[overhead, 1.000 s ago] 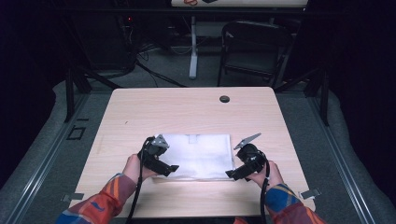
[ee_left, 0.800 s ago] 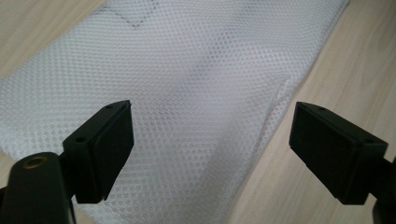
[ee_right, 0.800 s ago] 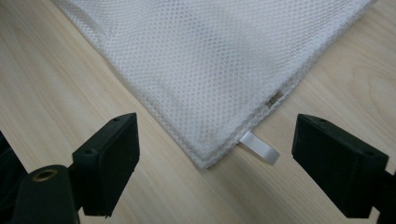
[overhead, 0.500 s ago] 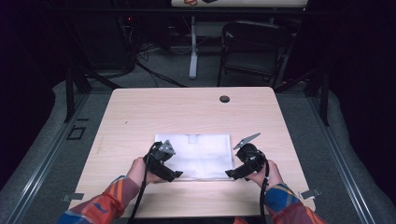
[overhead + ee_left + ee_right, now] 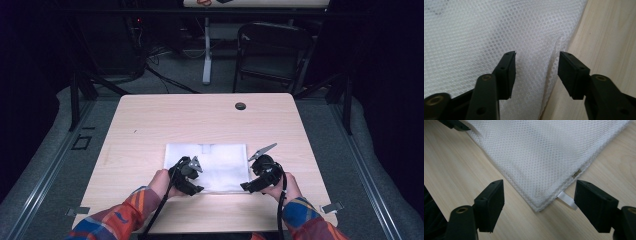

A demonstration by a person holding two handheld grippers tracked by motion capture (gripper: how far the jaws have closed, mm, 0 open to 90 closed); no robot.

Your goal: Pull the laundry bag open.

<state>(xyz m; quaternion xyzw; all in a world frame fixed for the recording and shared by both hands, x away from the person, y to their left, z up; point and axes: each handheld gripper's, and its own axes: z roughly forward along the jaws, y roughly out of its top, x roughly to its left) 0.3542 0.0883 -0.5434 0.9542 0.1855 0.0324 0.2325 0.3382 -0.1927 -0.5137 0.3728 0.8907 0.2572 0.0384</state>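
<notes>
A white mesh cloth [image 5: 210,160] lies flat on the wooden table [image 5: 150,125]. My left gripper [image 5: 195,179] is at its near left corner. In the left gripper view the jaws [image 5: 536,72] stand apart over the mesh [image 5: 474,37], straddling a raised ridge of its edge; they have just been closing and the pads do not press on it. My right gripper [image 5: 250,183] is at the near right corner. Its jaws [image 5: 539,200] have also just been closing, and they stand wide on either side of the cloth's corner [image 5: 536,157] and its small white ribbon tag [image 5: 567,200].
A dark round grommet [image 5: 240,106] sits near the table's far edge. Behind the table stand a folding chair [image 5: 270,50] and a white post [image 5: 206,50], with cables on the floor. Bare wood surrounds the cloth.
My left gripper has moved right and down onto the cloth's near left corner, with its jaws narrower. The right gripper has stayed in place at its corner.
</notes>
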